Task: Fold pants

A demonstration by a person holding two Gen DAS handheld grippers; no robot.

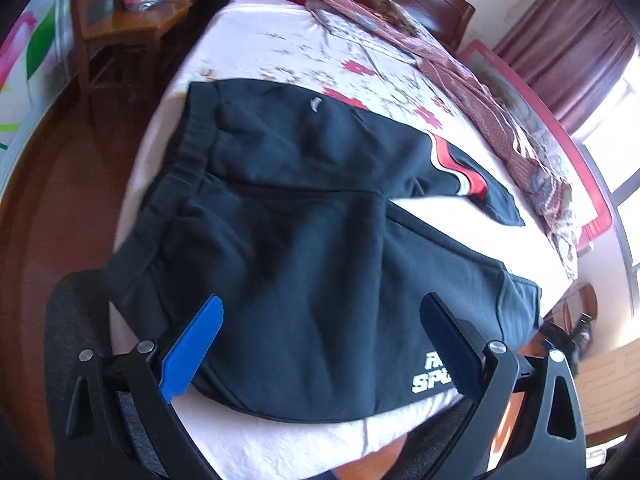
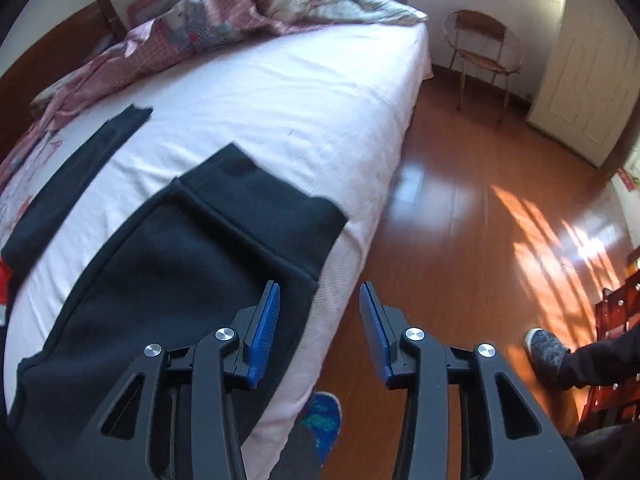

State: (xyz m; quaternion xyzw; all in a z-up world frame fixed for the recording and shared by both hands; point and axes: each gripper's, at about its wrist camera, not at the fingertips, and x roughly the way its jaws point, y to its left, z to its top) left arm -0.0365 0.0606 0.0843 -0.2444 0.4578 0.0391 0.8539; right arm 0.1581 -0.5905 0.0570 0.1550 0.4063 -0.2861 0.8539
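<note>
Pants: the dark pants (image 1: 304, 240) lie flat on the bed (image 1: 256, 44), waistband (image 1: 192, 148) toward the bed's left edge in my left view, the two legs running away to the right, parted in a narrow V.

Near leg: the leg closest to me lies along the bed's near edge; its cuff (image 2: 256, 200) shows in my right view, close to that edge.

Far leg: the leg with the red and white stripe (image 1: 456, 168) lies further in, its cuff (image 2: 128, 118) well apart from the near one.

Left jaws: my left gripper (image 1: 320, 344) has its jaws spread wide and empty, over the hip of the near leg, by the white lettering (image 1: 432, 376).

Right jaws: my right gripper (image 2: 318, 328) has its jaws apart, holding nothing; the left pad (image 2: 262, 328) is over the near leg's edge, the right pad (image 2: 374, 332) out over the floor (image 2: 460, 240).

Long axis: the pants run lengthwise along the bed edge, crosswise to me, waist at my left hand, cuffs at my right.

Which hand: I judge the left is nearer the waist and the right nearer the near cuff.

Coming move: probably to lay the near leg onto the far one, carrying it away from me across the gap of sheet.

Risk: the near edge overhangs a little, so cloth may slide floorward.
</note>
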